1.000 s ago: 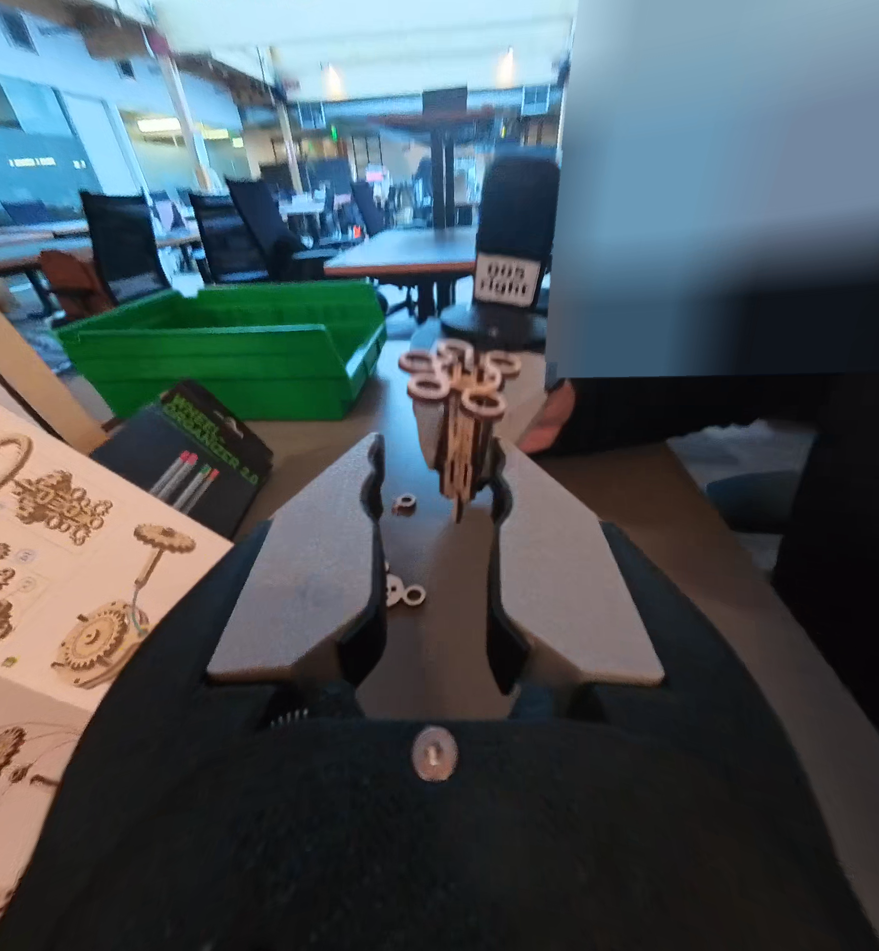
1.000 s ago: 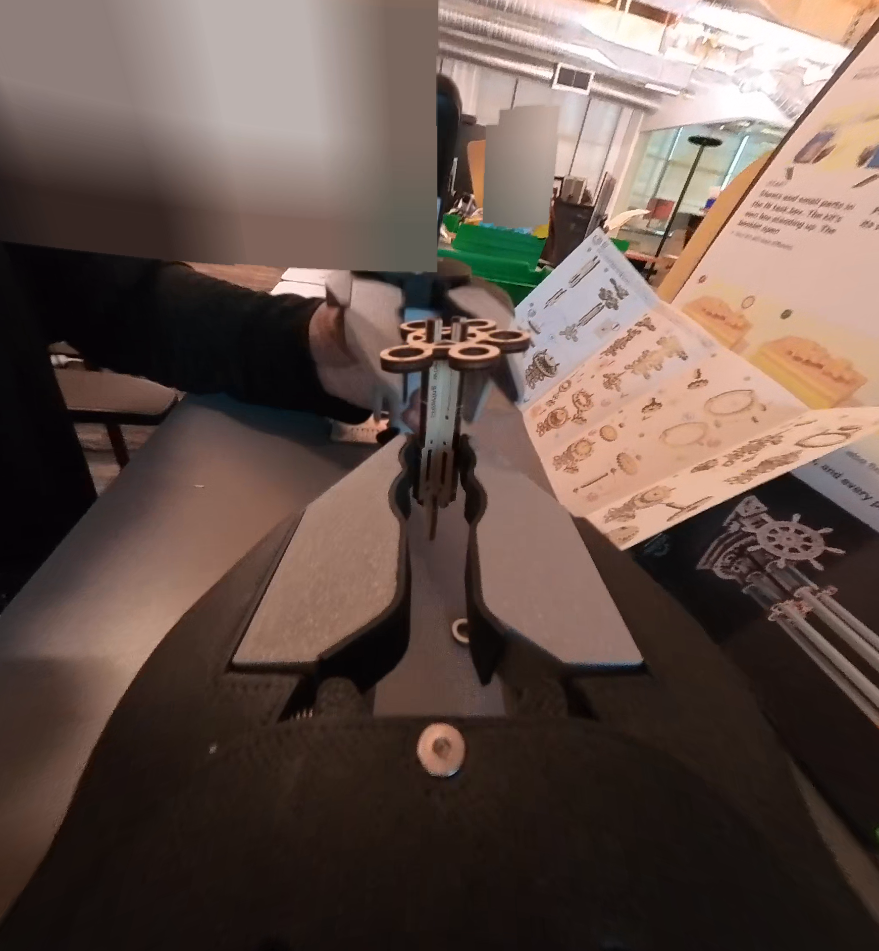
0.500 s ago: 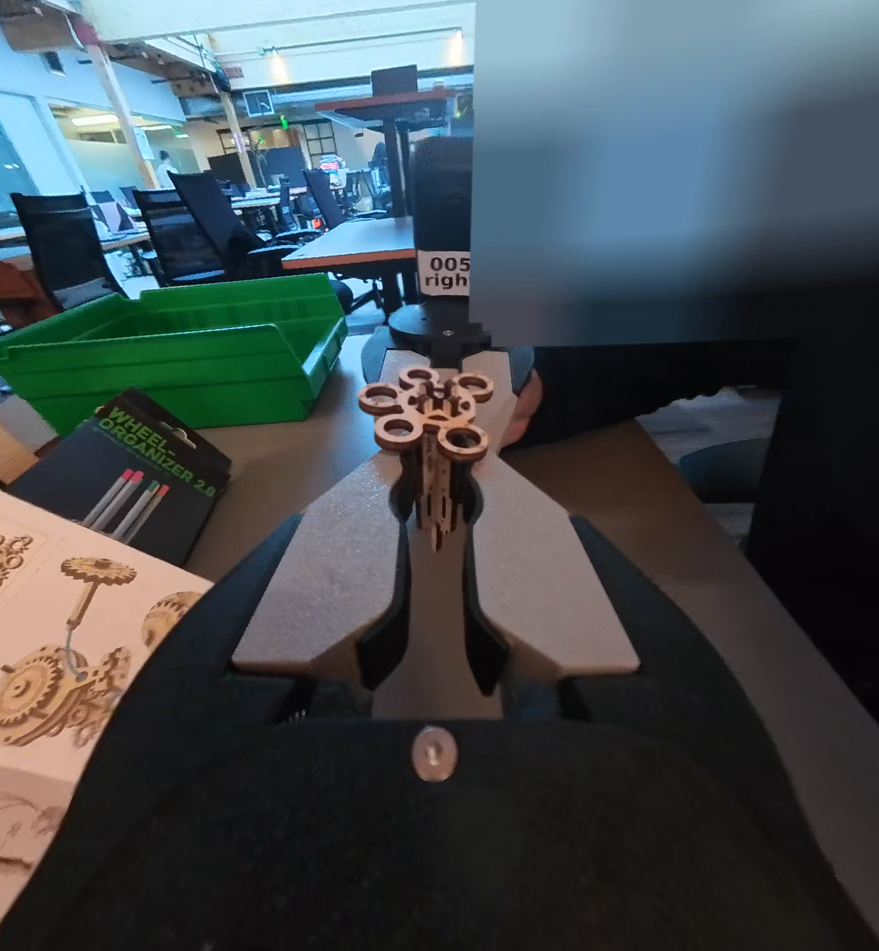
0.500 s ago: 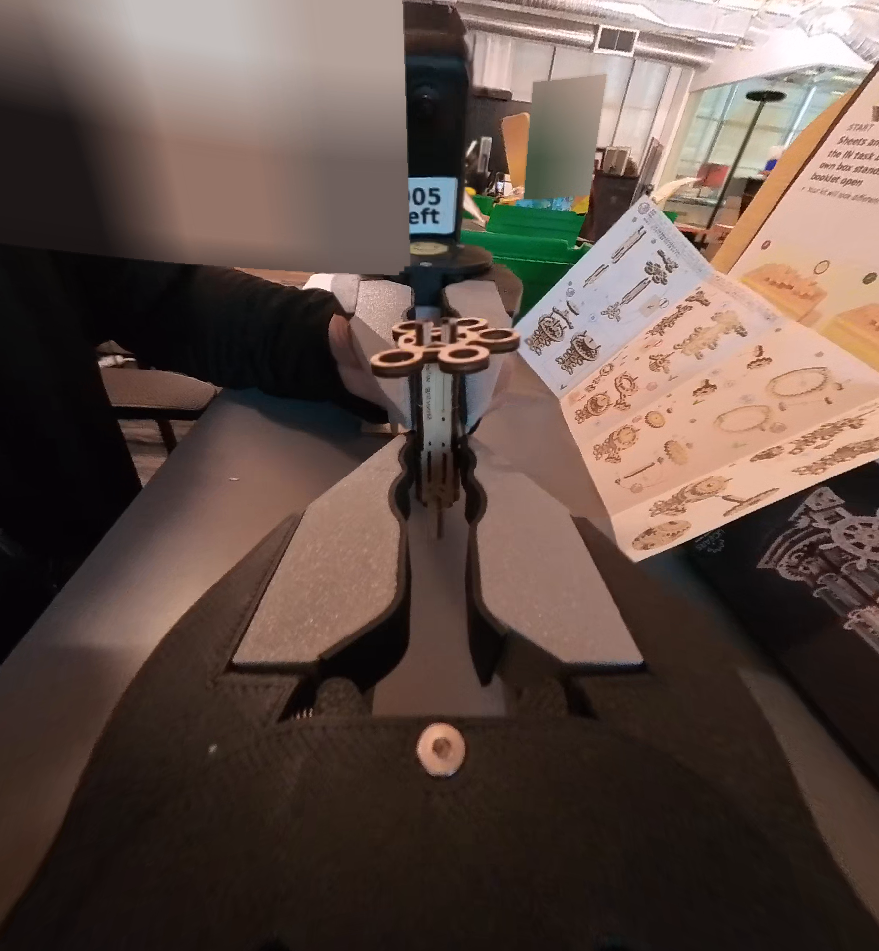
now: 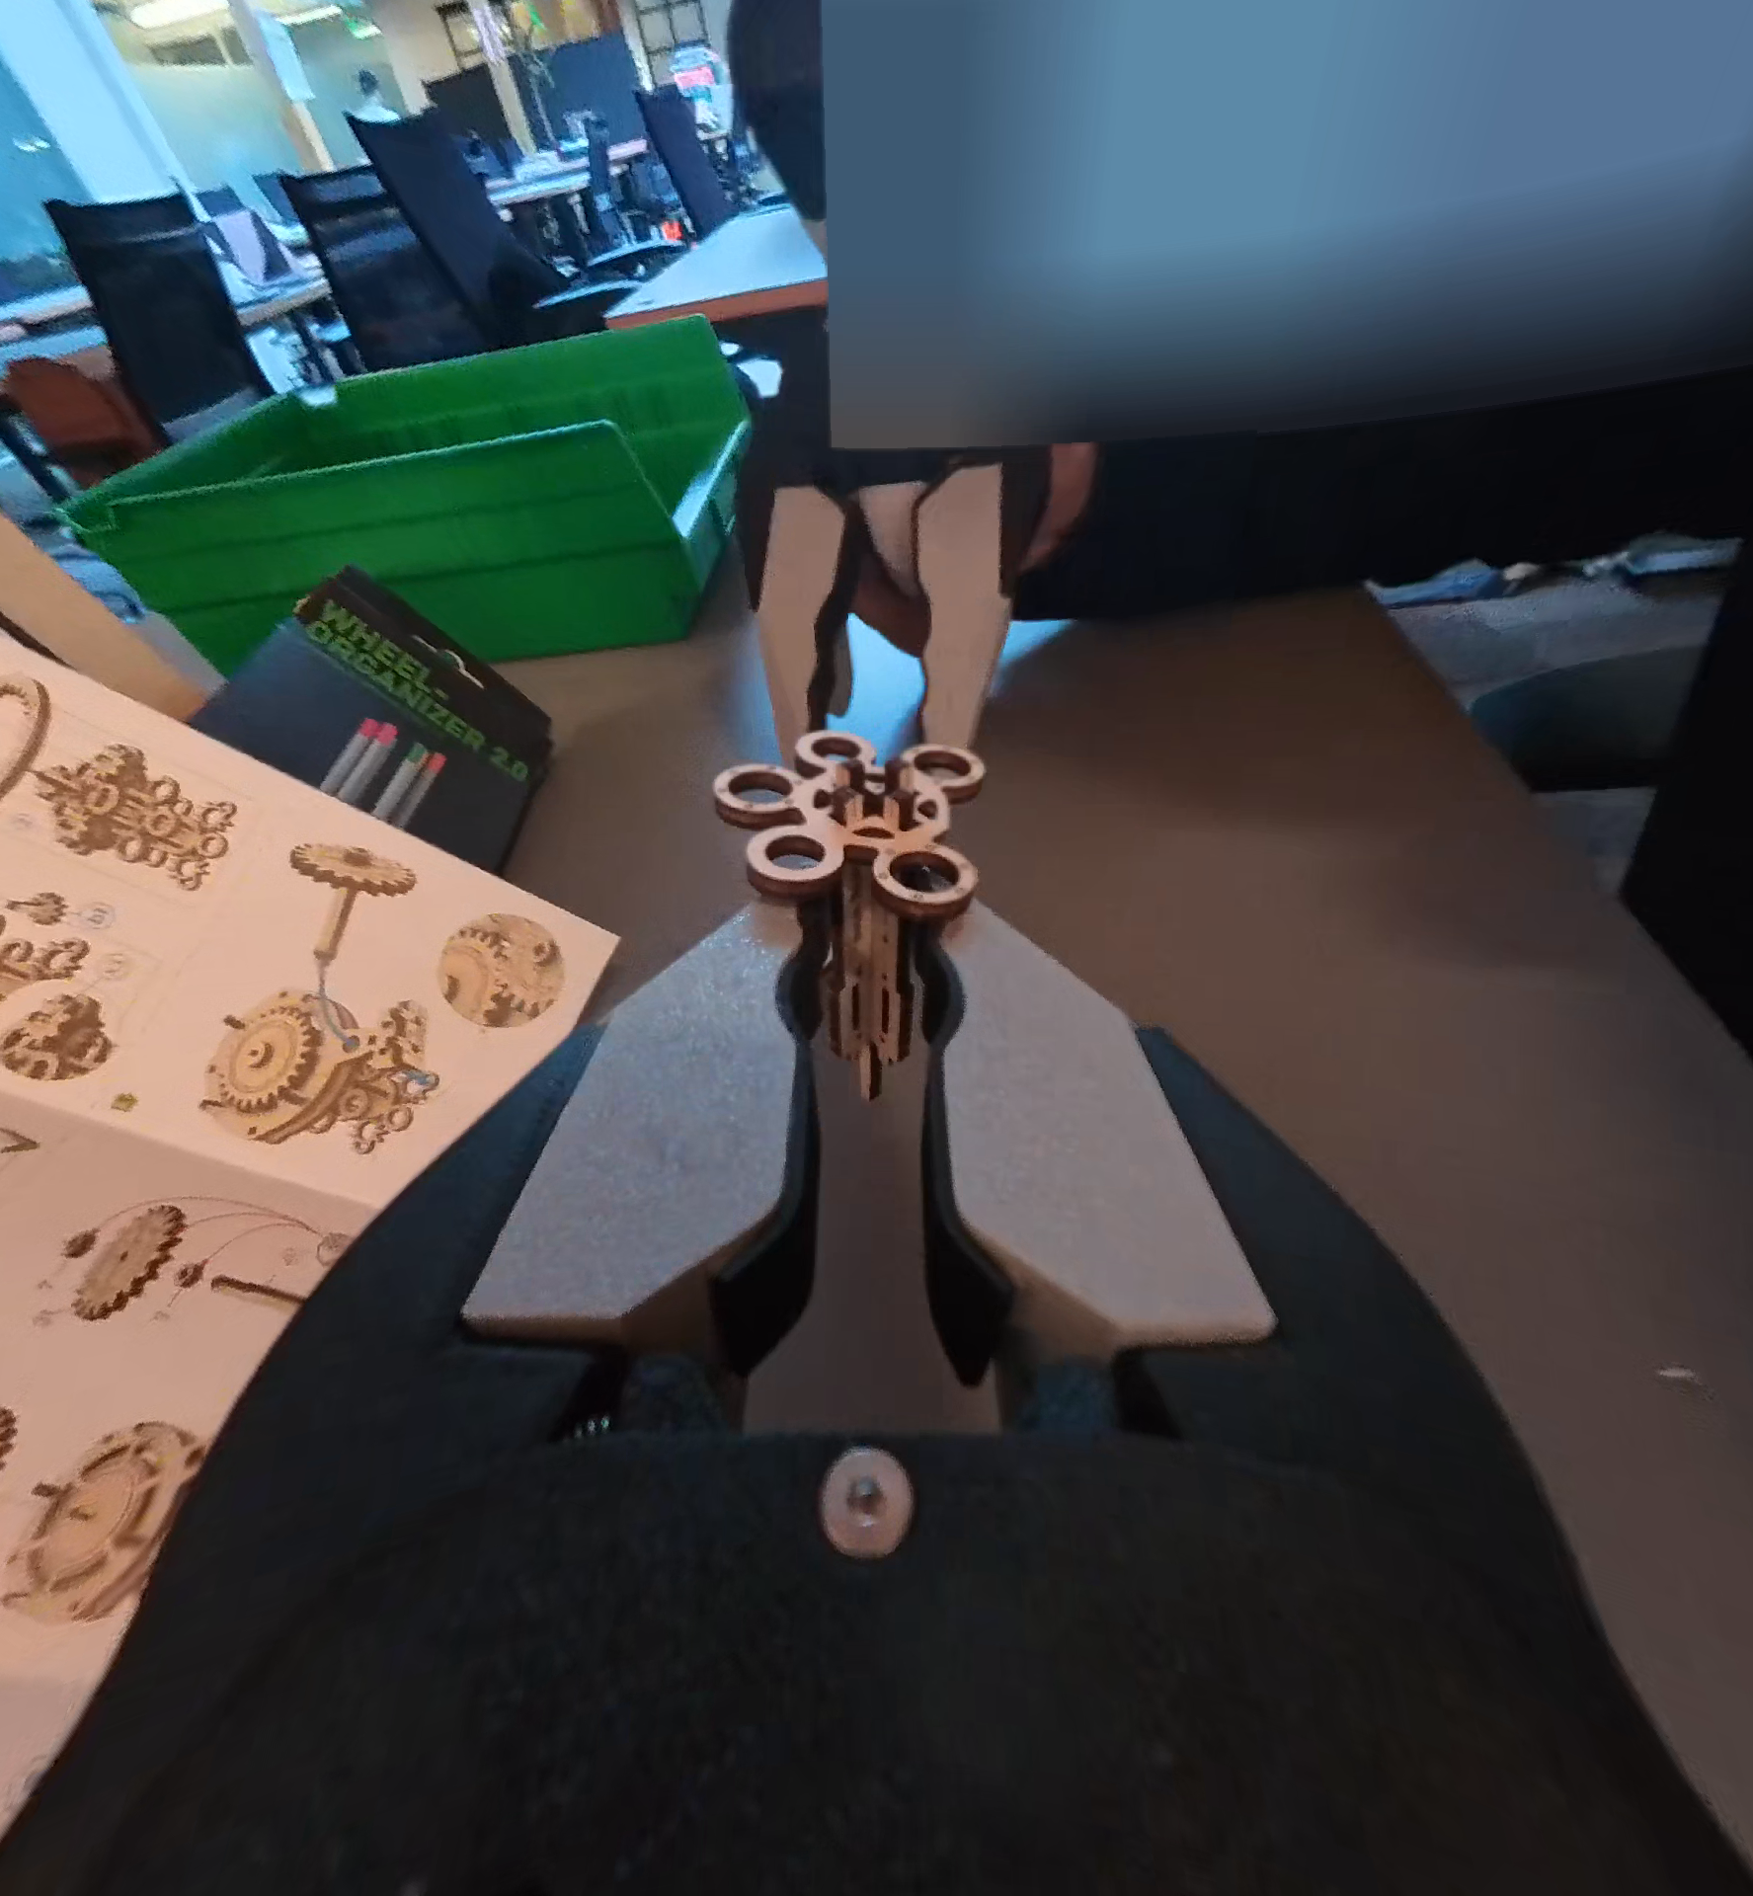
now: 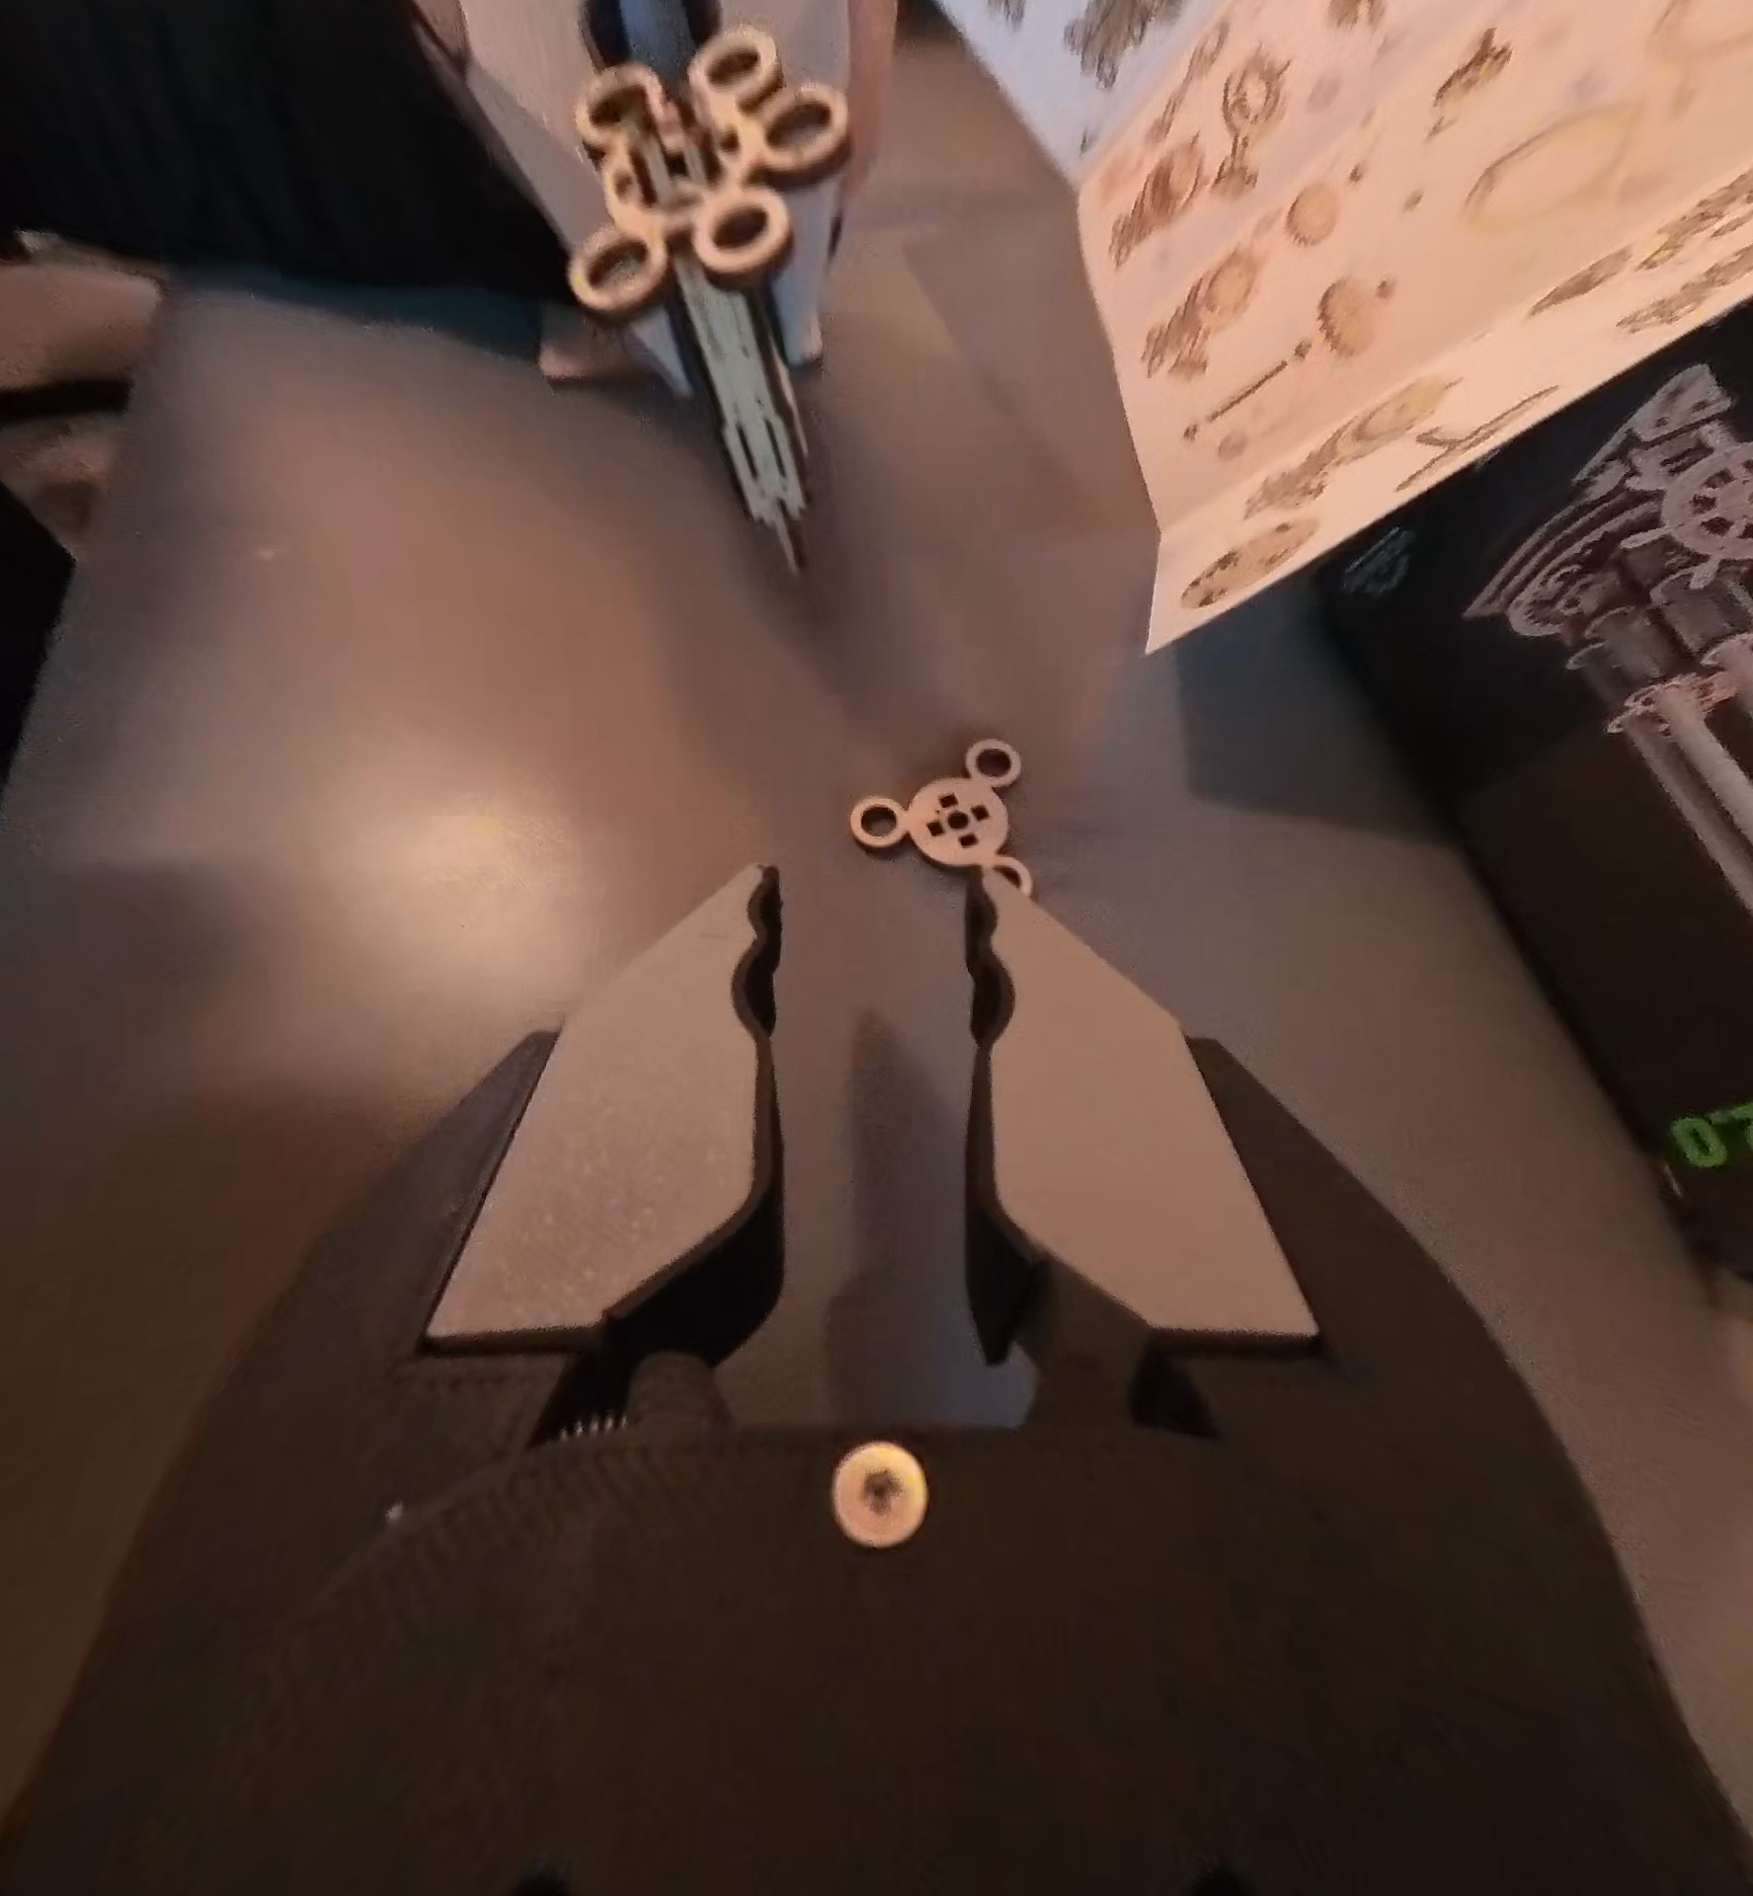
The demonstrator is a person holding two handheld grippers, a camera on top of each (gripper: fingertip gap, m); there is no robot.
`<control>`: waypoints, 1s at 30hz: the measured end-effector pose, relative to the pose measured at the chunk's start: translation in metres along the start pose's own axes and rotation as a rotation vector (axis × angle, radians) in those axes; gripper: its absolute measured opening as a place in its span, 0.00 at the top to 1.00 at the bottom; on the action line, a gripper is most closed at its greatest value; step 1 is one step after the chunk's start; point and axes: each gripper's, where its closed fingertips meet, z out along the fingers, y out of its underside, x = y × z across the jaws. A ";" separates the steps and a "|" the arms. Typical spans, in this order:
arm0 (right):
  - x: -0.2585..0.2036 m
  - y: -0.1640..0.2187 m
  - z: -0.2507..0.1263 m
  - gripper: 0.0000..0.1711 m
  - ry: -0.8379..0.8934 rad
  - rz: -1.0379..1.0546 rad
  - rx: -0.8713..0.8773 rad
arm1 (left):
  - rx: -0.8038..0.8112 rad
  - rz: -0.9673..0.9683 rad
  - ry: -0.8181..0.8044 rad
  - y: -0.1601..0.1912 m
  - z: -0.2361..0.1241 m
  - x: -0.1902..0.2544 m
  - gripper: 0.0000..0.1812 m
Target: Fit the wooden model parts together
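Observation:
My left gripper [image 5: 864, 954] is shut on a wooden assembly [image 5: 857, 821], a flower of several rings on top of a slotted stem, and holds it upright above the grey table [image 5: 1211, 923]. The assembly also shows at the top of the right wrist view [image 6: 708, 174]. My right gripper [image 6: 874, 893] is open and empty, low over the table. A small flat wooden disc with three small rings [image 6: 944, 826] lies on the table just past its right fingertip. In the left wrist view the right gripper [image 5: 882, 718] points down behind the assembly.
A printed instruction sheet [image 5: 184, 1026] lies at the left, also in the right wrist view [image 6: 1467, 257]. A black box [image 6: 1672, 821] sits next to it. A green bin [image 5: 441, 513] stands behind. A person's dark sleeve [image 5: 1364, 513] is across the table. The gap from one gripper's tips to the other's is roughly 9 cm.
My left gripper closed on the assembly's stem. My right gripper let go of it, opened, and dropped down toward the small disc on the table.

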 end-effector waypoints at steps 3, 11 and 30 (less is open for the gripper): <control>0.017 0.005 0.006 0.82 0.027 -0.065 -0.058 | 0.001 -0.047 0.006 0.000 -0.004 -0.002 0.94; 0.022 0.012 0.034 0.77 -0.131 -0.067 -0.216 | 0.034 -0.076 0.008 -0.003 -0.007 -0.005 0.93; 0.025 0.011 0.043 0.67 0.463 0.386 -0.241 | 0.012 -0.181 -0.135 0.003 -0.011 -0.028 0.93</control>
